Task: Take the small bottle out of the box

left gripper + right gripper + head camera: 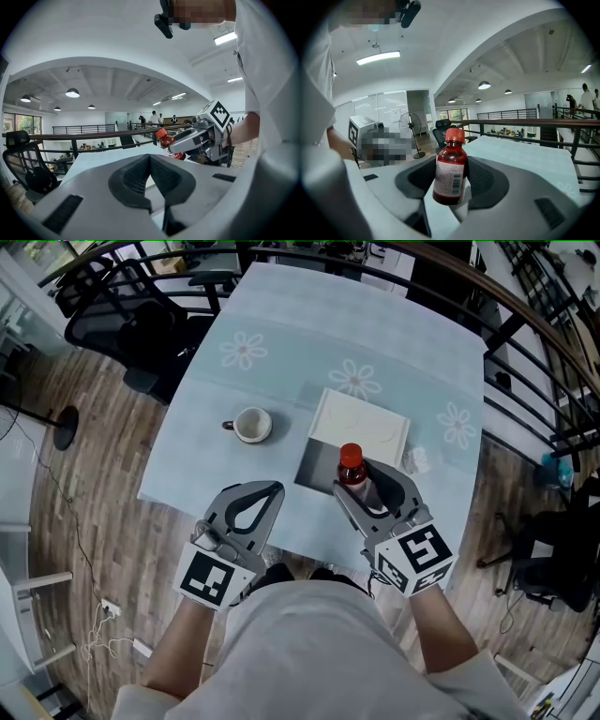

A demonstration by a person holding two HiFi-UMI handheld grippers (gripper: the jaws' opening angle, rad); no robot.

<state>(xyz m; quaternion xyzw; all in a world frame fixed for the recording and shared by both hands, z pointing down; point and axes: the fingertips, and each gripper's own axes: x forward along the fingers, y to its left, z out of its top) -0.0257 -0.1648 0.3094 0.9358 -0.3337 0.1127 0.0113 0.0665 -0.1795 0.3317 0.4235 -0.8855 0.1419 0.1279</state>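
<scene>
A small bottle (450, 171) with a red cap, dark red contents and a white label is gripped about its body between the 2 jaws of the right gripper (452, 183), and it is held nearly upright. In the head view the bottle (352, 467) is seen just right of centre, overlapping the lower right corner of the box (317, 465), whose grey inside is exposed and whose white lid (366, 426) is laid open above it. In the left gripper view the bottle (164, 138) and the right gripper (194, 138) are seen at right of centre, raised above the table edge. The left gripper (262, 495) is kept at lower left of centre, over the near edge of the table (281, 343); its jaws (150, 161) are pressed together at the tips with nothing between them. 1 white cup (251, 425) is placed on the pale blue flowered cloth, well to the left of the box
</scene>
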